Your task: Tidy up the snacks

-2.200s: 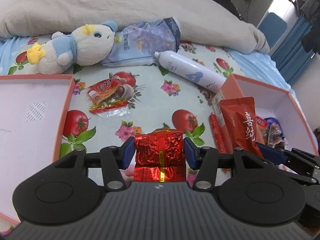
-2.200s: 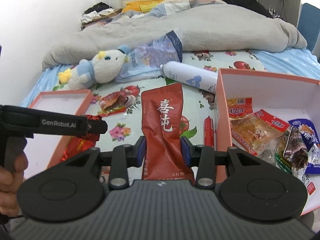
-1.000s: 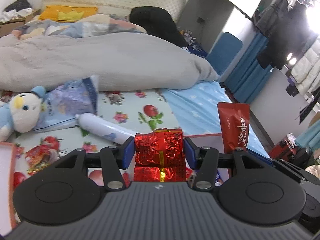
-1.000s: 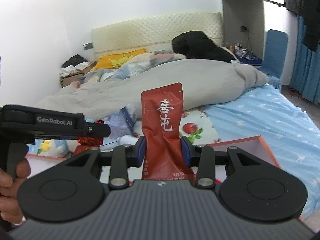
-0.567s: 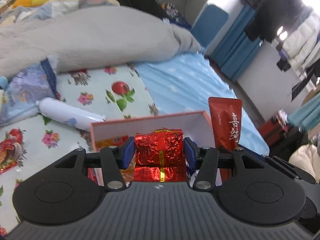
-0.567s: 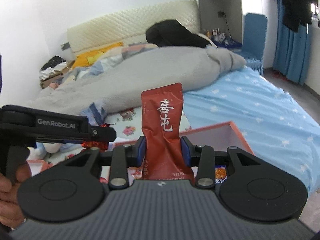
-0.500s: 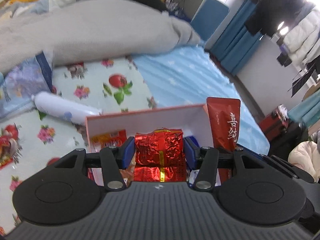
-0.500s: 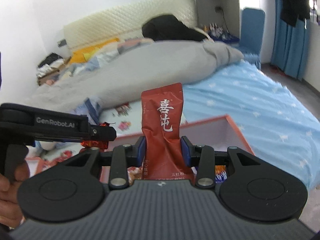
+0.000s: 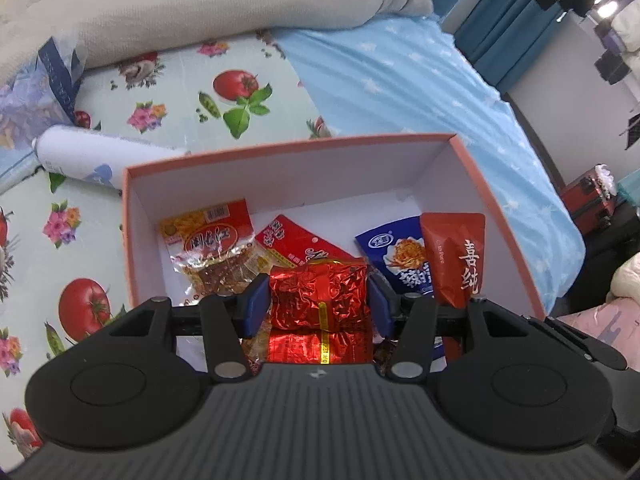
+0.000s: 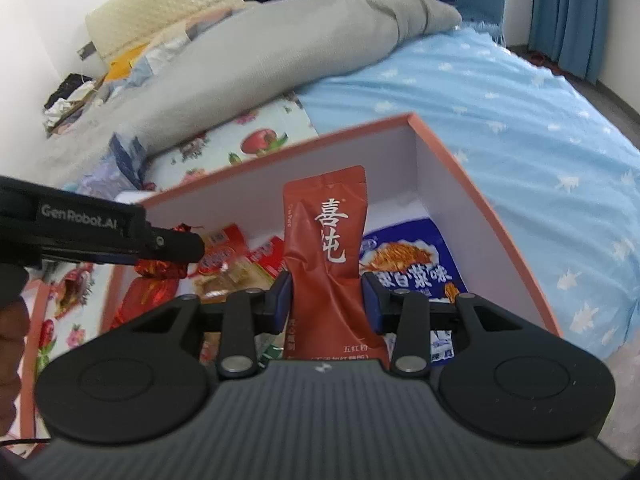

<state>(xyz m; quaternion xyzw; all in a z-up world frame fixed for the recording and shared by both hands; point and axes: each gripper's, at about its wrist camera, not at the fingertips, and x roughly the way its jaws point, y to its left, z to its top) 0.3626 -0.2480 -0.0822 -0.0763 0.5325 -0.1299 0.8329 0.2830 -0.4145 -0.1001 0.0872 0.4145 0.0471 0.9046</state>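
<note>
My left gripper (image 9: 318, 300) is shut on a crinkled red foil packet (image 9: 318, 296) and holds it over the orange box (image 9: 288, 148). My right gripper (image 10: 326, 296) is shut on a dark red pouch (image 10: 326, 232) with white characters, held upright over the same box (image 10: 480, 200); the pouch also shows in the left wrist view (image 9: 456, 256). Inside the box lie a yellow-red jerky pack (image 9: 208, 240), a red snack pack (image 9: 300, 244) and a blue-white snack bag (image 9: 396, 252). The left gripper appears at the left of the right wrist view, with the foil packet (image 10: 160, 268) under it.
A white spray can (image 9: 96, 158) lies on the tomato-print sheet (image 9: 240, 92) left of the box. A purple-blue bag (image 9: 36, 84) and a grey duvet (image 9: 200, 4) lie beyond. The blue sheet (image 10: 520, 120) drops off at the right.
Both grippers have moved right and tilted down over the orange box, still holding their packets. The box interior now fills the view.
</note>
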